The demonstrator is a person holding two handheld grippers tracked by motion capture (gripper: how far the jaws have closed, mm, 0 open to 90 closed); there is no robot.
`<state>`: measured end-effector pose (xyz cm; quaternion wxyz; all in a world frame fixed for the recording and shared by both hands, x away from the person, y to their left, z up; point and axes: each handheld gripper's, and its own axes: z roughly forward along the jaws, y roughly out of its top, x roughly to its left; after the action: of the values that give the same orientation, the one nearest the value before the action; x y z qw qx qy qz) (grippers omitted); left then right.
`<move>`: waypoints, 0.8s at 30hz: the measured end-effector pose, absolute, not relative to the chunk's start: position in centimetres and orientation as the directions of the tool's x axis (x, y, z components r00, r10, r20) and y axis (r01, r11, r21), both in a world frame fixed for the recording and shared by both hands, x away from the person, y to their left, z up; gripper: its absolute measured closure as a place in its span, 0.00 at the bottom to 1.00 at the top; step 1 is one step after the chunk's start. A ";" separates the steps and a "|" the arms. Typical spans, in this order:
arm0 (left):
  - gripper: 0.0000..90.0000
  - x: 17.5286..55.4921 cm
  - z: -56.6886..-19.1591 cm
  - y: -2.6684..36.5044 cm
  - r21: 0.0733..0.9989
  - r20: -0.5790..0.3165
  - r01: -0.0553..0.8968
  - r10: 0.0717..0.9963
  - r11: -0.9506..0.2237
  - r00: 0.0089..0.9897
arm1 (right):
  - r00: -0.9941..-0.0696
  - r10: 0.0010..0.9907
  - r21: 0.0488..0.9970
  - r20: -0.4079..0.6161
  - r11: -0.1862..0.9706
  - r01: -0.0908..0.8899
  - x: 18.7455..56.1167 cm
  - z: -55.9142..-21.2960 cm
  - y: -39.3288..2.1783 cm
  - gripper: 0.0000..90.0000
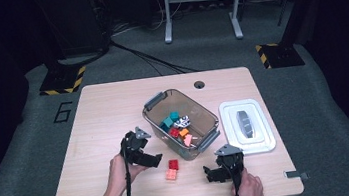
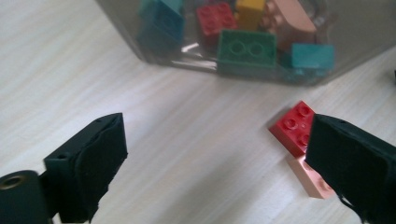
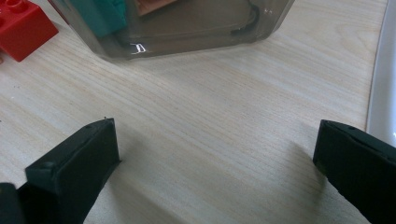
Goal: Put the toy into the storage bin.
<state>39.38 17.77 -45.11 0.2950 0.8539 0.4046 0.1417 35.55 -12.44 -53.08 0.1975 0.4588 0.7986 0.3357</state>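
While the left gripper (image 2: pixel 215 154) is wide open and holds nothing, the small red plastic brick (image 2: pixel 294 127) waits on the wooden table (image 2: pixel 187 140) beside its right jaw, near the clear bin (image 2: pixel 355 37); next, close on it

Left gripper (image 1: pixel 156 159) beside red brick (image 1: pixel 172 164), pink brick (image 1: pixel 171 175) adjoining.

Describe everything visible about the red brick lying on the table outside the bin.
The red brick is a small studded building block of glossy plastic, studs facing up. It lies flat on the wooden table, just in front of the clear bin and apart from it. A pale pink brick lies against its near edge. The open left claw sits close beside it; neither jaw touches it.
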 end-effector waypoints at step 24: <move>0.23 36.6 -50.4 14.2 0.573 -0.040 0.623 0.742 -0.532 0.669 | -0.505 0.863 0.719 -0.011 0.358 0.596 35.6 -53.1 -12.4 0.00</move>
<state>36.58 14.22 -50.44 0.2827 0.8688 0.3929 0.1046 35.58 -12.45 -53.08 0.1987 0.4562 0.7997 0.3361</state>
